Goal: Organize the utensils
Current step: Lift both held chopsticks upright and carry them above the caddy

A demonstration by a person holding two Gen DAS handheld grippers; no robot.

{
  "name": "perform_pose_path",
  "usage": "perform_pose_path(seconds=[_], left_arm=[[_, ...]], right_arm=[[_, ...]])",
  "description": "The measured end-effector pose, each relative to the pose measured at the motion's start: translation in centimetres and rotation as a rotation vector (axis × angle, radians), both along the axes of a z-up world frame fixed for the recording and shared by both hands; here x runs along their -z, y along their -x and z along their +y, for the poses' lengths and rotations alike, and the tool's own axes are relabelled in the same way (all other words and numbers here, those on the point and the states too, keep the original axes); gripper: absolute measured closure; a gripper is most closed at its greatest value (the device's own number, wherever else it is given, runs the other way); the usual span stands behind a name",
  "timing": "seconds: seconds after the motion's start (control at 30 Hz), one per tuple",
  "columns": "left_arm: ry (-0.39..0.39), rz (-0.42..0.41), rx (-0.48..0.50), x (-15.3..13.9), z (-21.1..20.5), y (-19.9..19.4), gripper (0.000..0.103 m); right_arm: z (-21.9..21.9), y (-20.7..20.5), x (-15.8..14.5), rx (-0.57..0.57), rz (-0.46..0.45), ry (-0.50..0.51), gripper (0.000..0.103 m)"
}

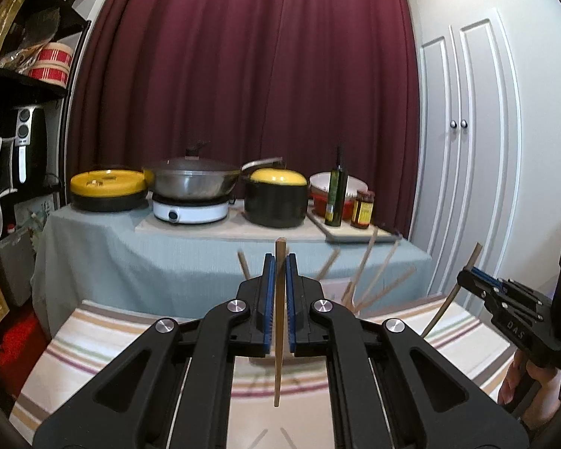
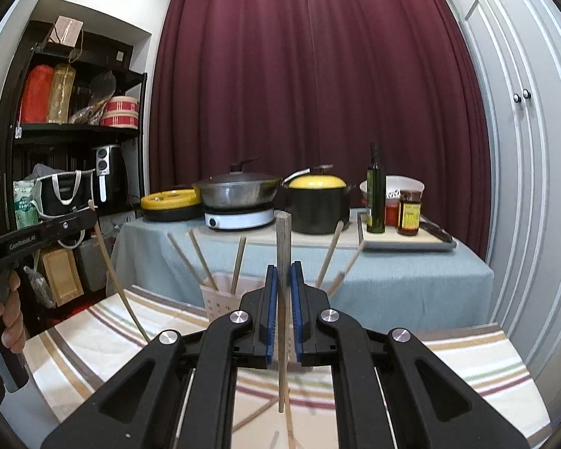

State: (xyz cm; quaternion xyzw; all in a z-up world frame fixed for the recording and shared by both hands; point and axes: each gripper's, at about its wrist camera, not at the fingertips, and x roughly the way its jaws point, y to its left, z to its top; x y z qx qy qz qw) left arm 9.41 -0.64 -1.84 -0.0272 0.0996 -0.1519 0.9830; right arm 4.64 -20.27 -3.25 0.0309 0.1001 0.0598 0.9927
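Note:
My left gripper [image 1: 279, 259] is shut on an upright wooden chopstick [image 1: 278, 366] above the striped cloth [image 1: 104, 340]. In the right wrist view this gripper [image 2: 88, 219] shows at the left edge with its chopstick [image 2: 121, 288] hanging down. The right gripper [image 2: 283, 270] is shut on a second upright chopstick [image 2: 283, 239]; it also appears at the right [image 1: 467, 278] with that stick [image 1: 450, 295]. A pale perforated holder [image 2: 218, 297] with several chopsticks leaning in it stands just beyond both grippers, partly hidden [image 1: 334, 288]. Loose chopsticks [image 2: 258, 415] lie on the cloth below.
Behind stands a table under a blue-grey cloth [image 2: 411, 273] with yellow-lidded pots [image 2: 318, 205], a wok on a hotplate [image 2: 239, 194], an oil bottle [image 2: 376, 194] and a jar [image 2: 409, 213]. Black shelves [image 2: 74, 131] rise on the left, white cupboard doors [image 2: 523, 149] on the right. A hand [image 2: 9, 318] grips the left handle.

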Motion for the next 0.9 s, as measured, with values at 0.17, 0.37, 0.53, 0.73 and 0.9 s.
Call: perform_pose_path(seconds=[0.17,0.37,0.53,0.73,0.9], left_arm=[[-0.009,-0.079,-0.006,-2.4,-0.3,-1.4,0.097],[-0.011,-0.142,-0.005,-4.8,-0.7,-3.4,0.097],[-0.011,-0.183,-0.003,-6.3,-0.9,-5.0,0.097],[-0.015,-0.211,-0.003,-7.1,-1.4,-6.7,0.097],[-0.005,-0.214,-0.004,-6.8,-1.5,-8.0,0.097]], right_arm=[[0.0,-0.9,-1.6,0.002,-0.053,0.007,0.095],[-0.2,-2.3,-3.4,0.001,-0.103,0.003,0.095],[-0.4,-3.6,-4.6,0.003,-0.139,0.010,0.095],[-0.3,-5.5,-5.1,0.000,-0.161,0.011,0.095],[-0.4,-7.0,-4.9,-0.004,-0.161,0.004,0.095]])
